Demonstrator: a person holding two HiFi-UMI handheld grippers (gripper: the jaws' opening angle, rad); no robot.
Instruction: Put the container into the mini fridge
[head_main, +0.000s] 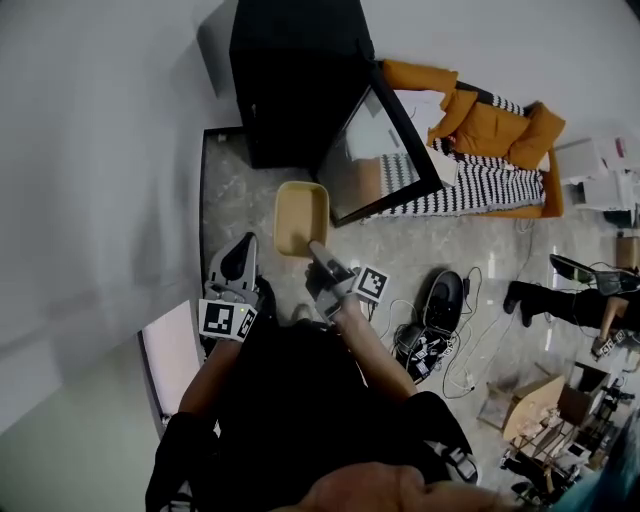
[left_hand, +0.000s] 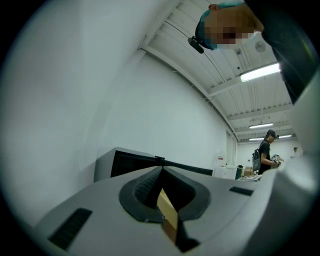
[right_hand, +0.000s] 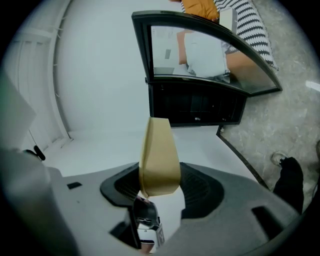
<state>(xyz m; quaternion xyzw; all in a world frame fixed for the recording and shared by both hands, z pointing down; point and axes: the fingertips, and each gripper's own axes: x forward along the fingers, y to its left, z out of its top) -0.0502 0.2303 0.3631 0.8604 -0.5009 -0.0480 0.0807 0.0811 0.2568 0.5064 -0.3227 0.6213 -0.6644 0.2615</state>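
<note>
1. There were two grippers, one tan container (head_main: 300, 215), and one black mini fridge (head_main: 290, 70) with a single glass door (head_main: 375, 150) standing open.
2. The right gripper (head_main: 316, 250) was clamped on the container's near end, which stuck out past the jaws toward the fridge.
3. The left gripper (head_main: 245, 245) hung just beside the container, apart from it.
4. Only the left gripper view showed its jaws closed to a point. A thin tan strip (left_hand: 167, 212) sat in the hollow behind the tips; what it was could not be told.
5. That view alone also showed one person with a backpack (left_hand: 266, 152) far off.
6. The right gripper view showed the dark fridge interior (right_hand: 197, 102) beyond the container, which the head view did not.
7. The container was outside the fridge, over the marbled floor (head_main: 230, 190), near the door's lower edge.
</note>
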